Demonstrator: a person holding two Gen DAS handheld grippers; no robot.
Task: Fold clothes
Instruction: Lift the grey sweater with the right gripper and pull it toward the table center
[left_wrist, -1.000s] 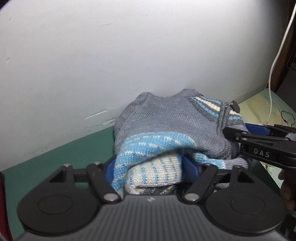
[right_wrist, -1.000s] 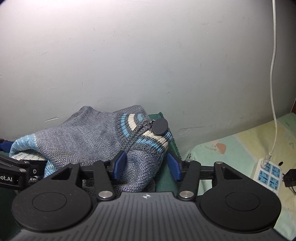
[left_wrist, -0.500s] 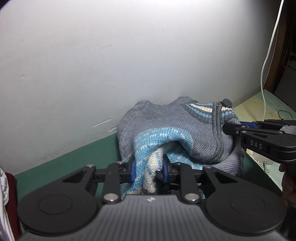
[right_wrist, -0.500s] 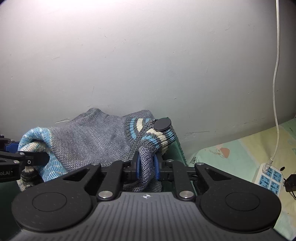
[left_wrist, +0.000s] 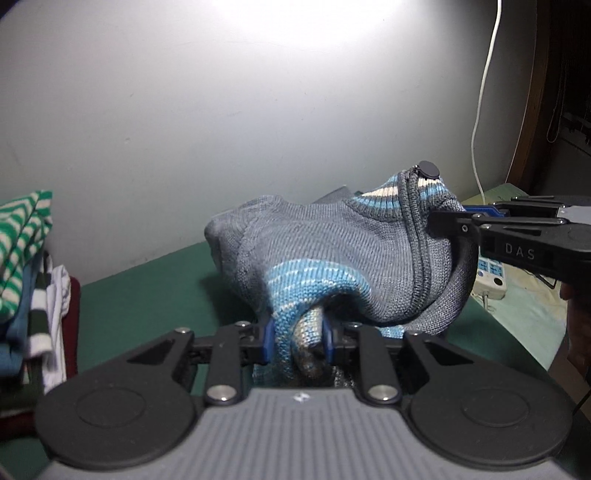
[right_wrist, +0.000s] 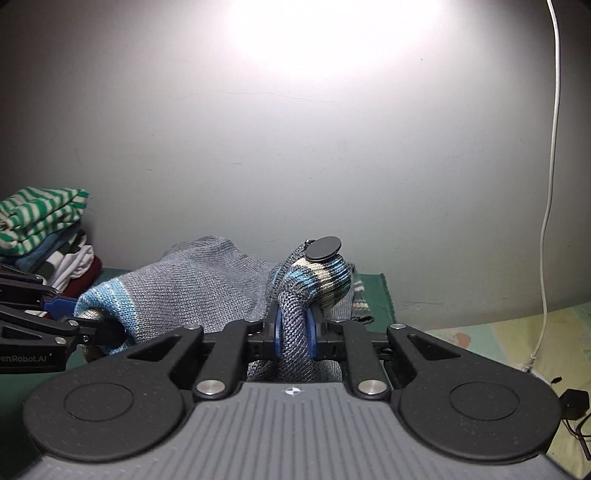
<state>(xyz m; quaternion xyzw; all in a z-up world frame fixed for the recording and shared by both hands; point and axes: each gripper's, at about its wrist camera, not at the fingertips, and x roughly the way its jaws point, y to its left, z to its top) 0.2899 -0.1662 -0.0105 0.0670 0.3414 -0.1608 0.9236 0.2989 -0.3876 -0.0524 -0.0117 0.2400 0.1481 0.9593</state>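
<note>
A grey knit sweater (left_wrist: 332, 243) with blue and cream stripes is bunched up and lifted off the green mat (left_wrist: 147, 295). My left gripper (left_wrist: 297, 341) is shut on its blue-striped edge. In the right wrist view my right gripper (right_wrist: 294, 332) is shut on a grey fold of the sweater (right_wrist: 207, 291) near the zip collar, whose round black pull (right_wrist: 322, 249) sticks up. Each gripper shows in the other's view: the right gripper (left_wrist: 443, 221) at the right edge, the left gripper (right_wrist: 83, 330) at the left edge.
A stack of folded clothes (right_wrist: 44, 240), green-striped on top, stands at the left against the white wall. A white cable (right_wrist: 550, 184) hangs down to a power strip (left_wrist: 489, 273) on the pale patterned sheet (right_wrist: 517, 339) at right.
Both grippers closed on the sweater and raised it, moving back from the wall. The pile of folded clothes came into view at the left.
</note>
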